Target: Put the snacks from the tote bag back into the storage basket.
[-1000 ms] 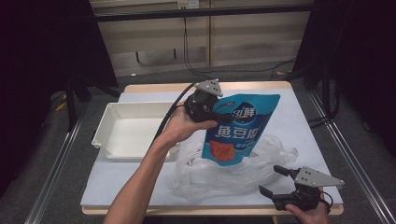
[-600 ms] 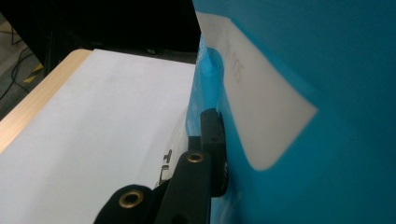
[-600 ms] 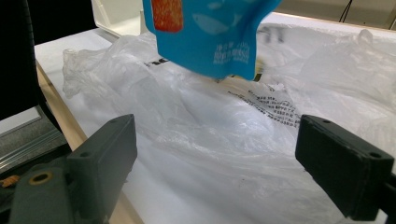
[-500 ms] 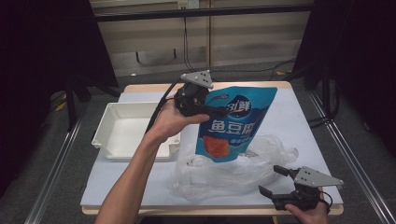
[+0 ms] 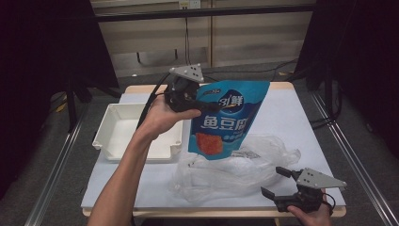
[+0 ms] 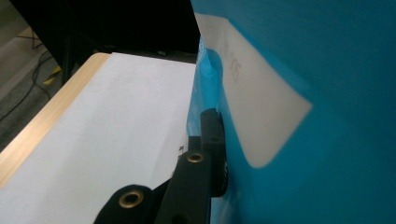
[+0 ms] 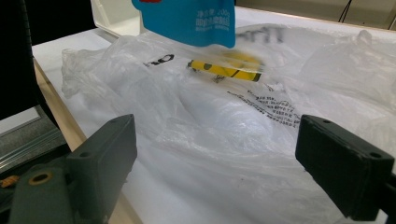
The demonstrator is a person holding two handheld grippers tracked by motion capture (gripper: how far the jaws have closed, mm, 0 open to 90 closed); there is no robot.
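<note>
Glossy blue stand-up snack pouch with white lettering and an orange-red picture panel point(image 5: 228, 120) hangs in the air above the middle of the table, upright, slightly tilted; its bottom edge hovers just over the plastic bag; contents of the pouch cannot be seen through the opaque foil. Left gripper point(image 5: 200, 107) holds it by the upper left edge; jaws clenched on the pouch; in the left gripper view the black jaws press flat against the blue foil point(image 6: 327, 93) beside a pale white label patch.

Below and in front of the pouch: crumpled clear plastic bag with black print point(image 5: 235, 167) lies slack on the white tabletop; in the right gripper view a yellow flat packet with a dark stripe point(image 7: 226, 70) shows inside it, blurred through the film; what else is in the bag I cannot tell.

Left of the pouch: shallow white rectangular plastic tray point(image 5: 113, 143); the person's left forearm crosses over its near right corner; the visible floor of the tray is bare.

Right gripper point(image 5: 282, 181) at the near right edge of the table, just beside the bag; jaws released, standing wide apart; the bag's film lies ahead between them in the right gripper view, pads not touching it.

White-covered table with pale wooden rim point(image 5: 291, 117) carries everything.
</note>
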